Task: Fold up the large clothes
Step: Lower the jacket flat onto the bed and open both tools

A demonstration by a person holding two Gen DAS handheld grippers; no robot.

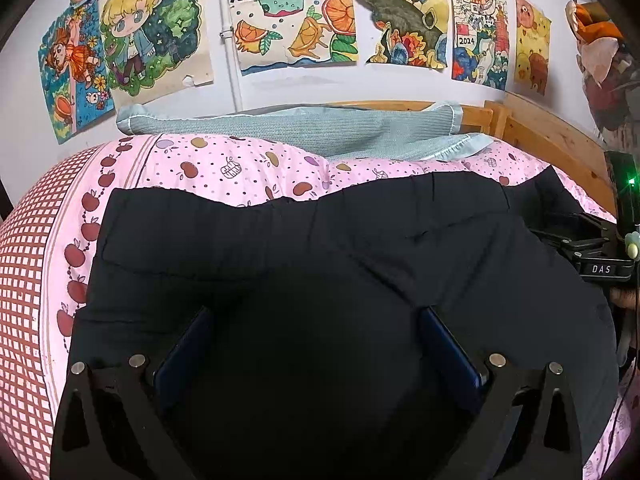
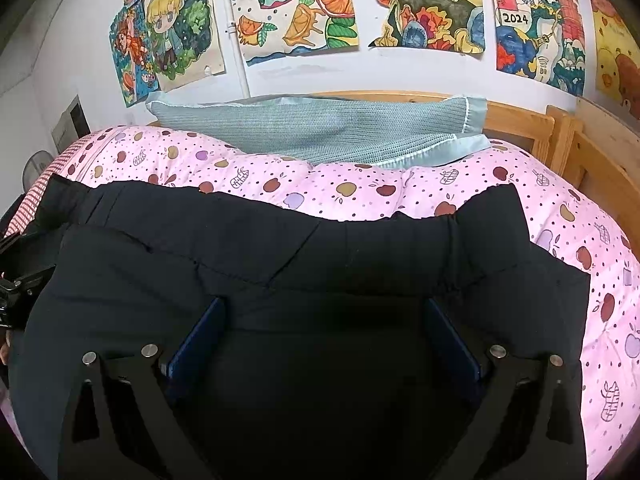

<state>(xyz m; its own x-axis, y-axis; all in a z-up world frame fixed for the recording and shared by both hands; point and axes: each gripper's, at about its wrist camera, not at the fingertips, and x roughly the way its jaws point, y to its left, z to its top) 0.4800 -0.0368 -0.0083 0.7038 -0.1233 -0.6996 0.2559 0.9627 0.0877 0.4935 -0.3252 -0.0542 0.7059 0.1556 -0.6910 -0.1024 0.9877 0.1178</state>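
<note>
A large black garment [image 1: 280, 264], with an elastic waistband along its far edge, lies spread on a pink apple-print quilt [image 1: 248, 168]. It also fills the right wrist view [image 2: 320, 256]. My left gripper [image 1: 316, 316] is open, its blue-padded fingers [image 1: 188, 344] spread wide just above the garment's left part. My right gripper [image 2: 322, 312] is open too, its blue-padded fingers [image 2: 452, 336] over the garment's right part. Neither holds cloth. The right gripper's body shows at the right edge of the left wrist view [image 1: 600, 256].
A grey-green pillow [image 1: 296, 128] lies at the head of the bed against a wooden bed frame [image 1: 552, 140]. Children's drawings [image 1: 296, 12] cover the wall behind. The quilt [image 2: 560, 208] extends past the garment on the far side and right. A fan [image 2: 36, 164] stands at the left.
</note>
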